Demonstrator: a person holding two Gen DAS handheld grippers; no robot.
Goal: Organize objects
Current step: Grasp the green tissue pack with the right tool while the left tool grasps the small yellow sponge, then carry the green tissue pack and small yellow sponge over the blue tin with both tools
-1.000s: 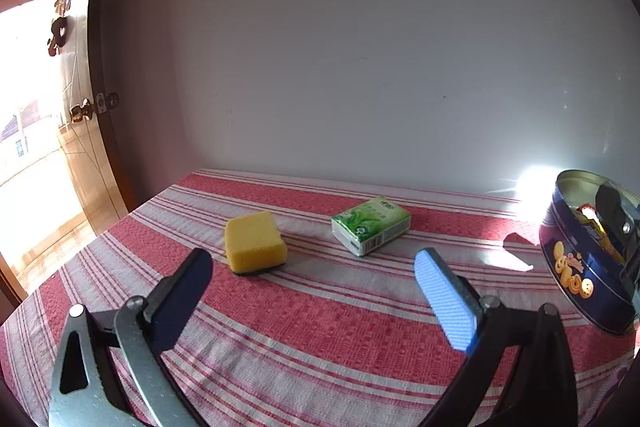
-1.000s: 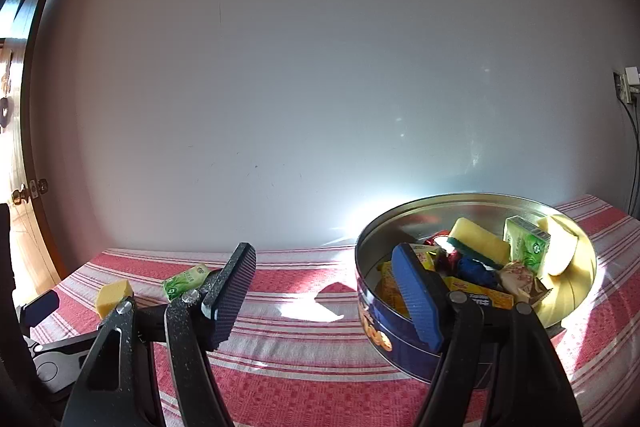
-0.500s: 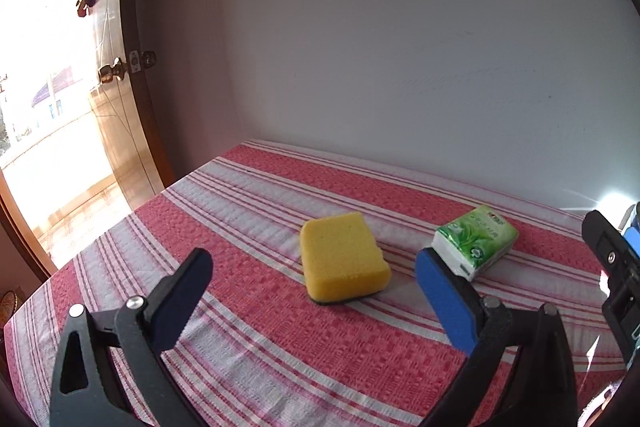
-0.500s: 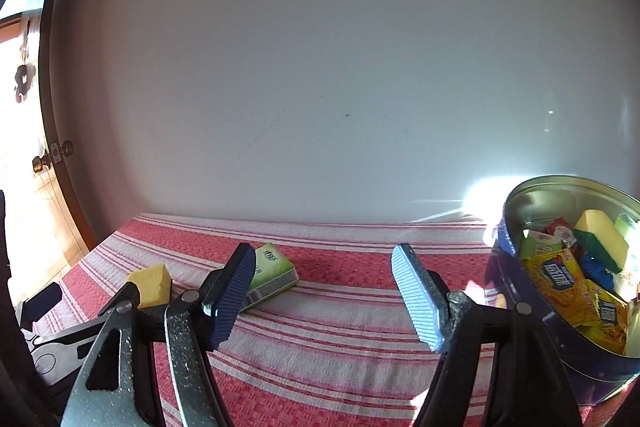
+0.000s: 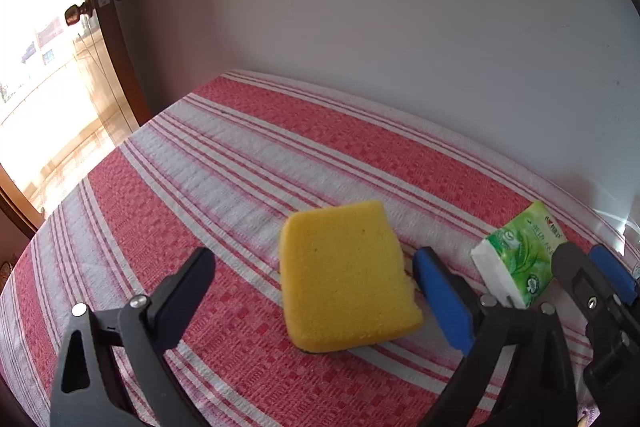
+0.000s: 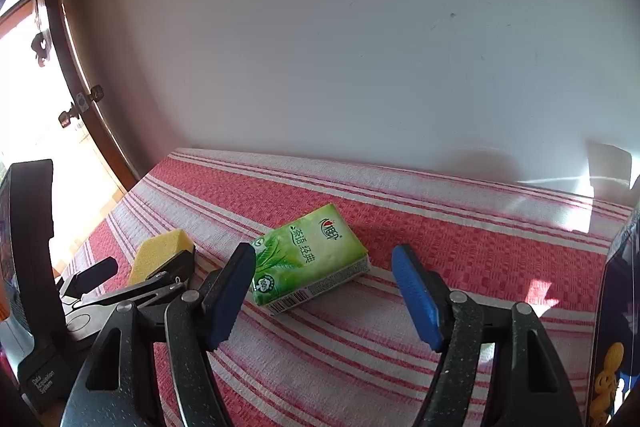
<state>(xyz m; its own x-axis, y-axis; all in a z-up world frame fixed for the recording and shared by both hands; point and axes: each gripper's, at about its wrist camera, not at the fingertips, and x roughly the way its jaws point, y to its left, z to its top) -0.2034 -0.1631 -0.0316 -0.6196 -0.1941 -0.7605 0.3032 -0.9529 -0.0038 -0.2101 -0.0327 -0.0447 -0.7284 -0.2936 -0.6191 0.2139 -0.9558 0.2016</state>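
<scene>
I have the left gripper point(image 5: 316, 291) spread wide over the yellow sponge point(image 5: 346, 277), which lies flat on the desk point(image 5: 224, 163) between its two fingers. The right, blue-padded finger sits just beside the sponge's right edge; I cannot tell if it touches. The left finger stands apart from the sponge's left edge, with bare red-and-white striped cloth between them.

My right gripper point(image 6: 324, 291) is also spread open, low over the cloth, with the green tissue pack point(image 6: 308, 269) lying ahead between its fingers. The pack sits skewed, one corner near the left pad. To the right of the pack the cloth runs open up to the right finger.

In the left wrist view the tissue pack point(image 5: 520, 255) lies just right of the sponge, and the right gripper point(image 5: 592, 291) crowds in at the frame's right edge, close to the left one.

A dark blue cookie tin point(image 6: 616, 327) shows only as a sliver at the far right. The desk's back edge meets the white wall point(image 6: 340, 47); its left edge drops off toward a sunlit door point(image 5: 52, 75)
</scene>
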